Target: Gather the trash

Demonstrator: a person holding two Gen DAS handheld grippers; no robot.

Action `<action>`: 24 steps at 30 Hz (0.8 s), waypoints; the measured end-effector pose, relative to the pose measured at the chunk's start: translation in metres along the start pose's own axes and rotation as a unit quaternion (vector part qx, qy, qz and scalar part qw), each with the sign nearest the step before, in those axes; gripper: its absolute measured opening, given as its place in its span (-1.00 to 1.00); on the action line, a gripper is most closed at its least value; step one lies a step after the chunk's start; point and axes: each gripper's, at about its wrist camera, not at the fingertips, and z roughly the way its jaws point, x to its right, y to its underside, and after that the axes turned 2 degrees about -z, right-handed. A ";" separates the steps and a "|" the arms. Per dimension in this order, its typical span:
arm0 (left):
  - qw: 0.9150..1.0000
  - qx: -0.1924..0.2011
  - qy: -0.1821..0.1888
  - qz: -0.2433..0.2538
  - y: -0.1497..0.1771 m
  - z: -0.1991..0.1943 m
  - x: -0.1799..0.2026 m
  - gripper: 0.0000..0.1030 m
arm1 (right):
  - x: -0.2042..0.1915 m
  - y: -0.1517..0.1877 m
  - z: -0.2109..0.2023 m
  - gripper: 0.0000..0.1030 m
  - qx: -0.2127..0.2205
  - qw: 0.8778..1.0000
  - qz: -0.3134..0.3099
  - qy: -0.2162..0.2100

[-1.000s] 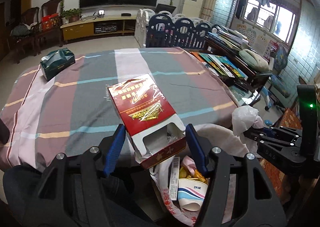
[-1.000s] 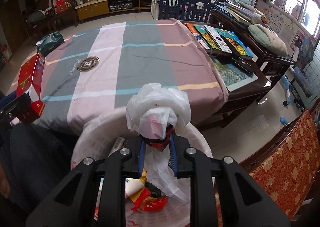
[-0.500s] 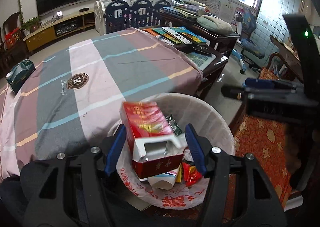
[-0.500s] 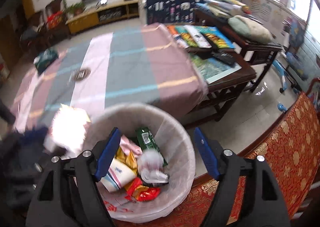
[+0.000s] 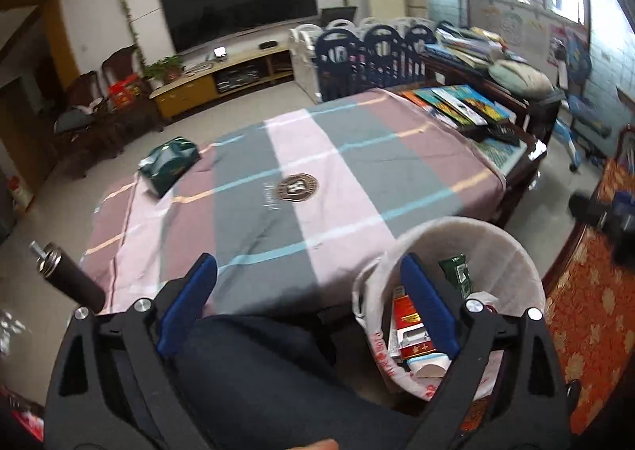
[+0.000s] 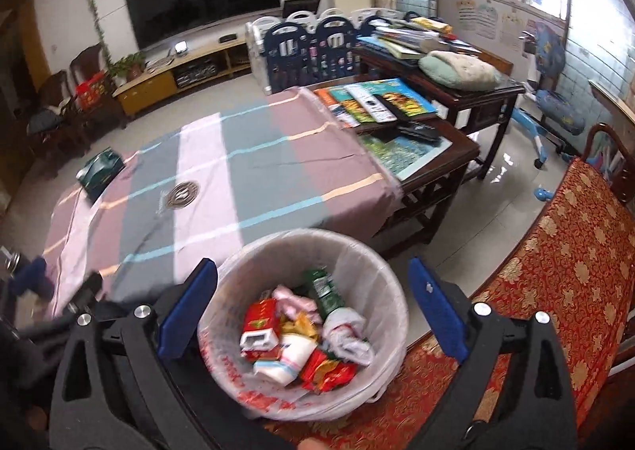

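A white-lined trash bin [image 6: 369, 263] stands beside the table, holding a red carton [image 6: 260, 321], a white crumpled bag [image 6: 349, 339], a green packet and wrappers. My right gripper [image 6: 313, 305] is open and empty just above the bin. My left gripper [image 5: 309, 303] is open and empty, over the person's lap, left of the bin [image 5: 488, 235]. The red carton [image 5: 408, 325] shows inside the bin there too. A green tissue pack [image 5: 168, 164] lies on the striped tablecloth [image 5: 317, 172] at the far left.
A dark cylinder [image 5: 67, 275] with a metal cap stands out at the left edge. Books and remotes [image 6: 377, 104] lie on the table's far right. A red patterned sofa [image 6: 555, 271] is to the right of the bin.
My left gripper let the red carton drop into the bin and swung left and open. My right gripper released the white bag into the bin and stays open above it.
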 end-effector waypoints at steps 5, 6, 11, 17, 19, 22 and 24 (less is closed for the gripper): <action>0.998 0.005 -0.012 -0.054 -0.005 -0.031 -0.039 0.88 | -0.036 0.015 -0.008 0.84 -0.006 0.999 -0.053 0.002; 0.998 0.009 -0.011 -0.060 -0.006 -0.035 -0.042 0.88 | -0.040 0.015 -0.009 0.84 -0.006 0.998 -0.061 0.004; 0.998 0.020 -0.008 -0.067 -0.007 -0.050 -0.043 0.88 | -0.039 0.014 -0.013 0.84 -0.002 0.998 -0.057 0.002; 0.998 0.021 -0.006 -0.066 -0.006 -0.051 -0.039 0.89 | -0.040 0.014 -0.015 0.84 0.000 0.998 -0.059 0.002; 0.998 0.020 -0.007 -0.067 -0.006 -0.051 -0.039 0.89 | -0.040 0.014 -0.016 0.85 0.002 0.998 -0.060 0.002; 0.997 0.018 -0.009 -0.068 -0.005 -0.050 -0.039 0.90 | -0.041 0.014 -0.017 0.84 0.003 0.998 -0.063 0.003; 0.998 0.017 -0.011 -0.068 -0.004 -0.048 -0.039 0.90 | -0.042 0.014 -0.018 0.84 0.003 0.998 -0.063 0.001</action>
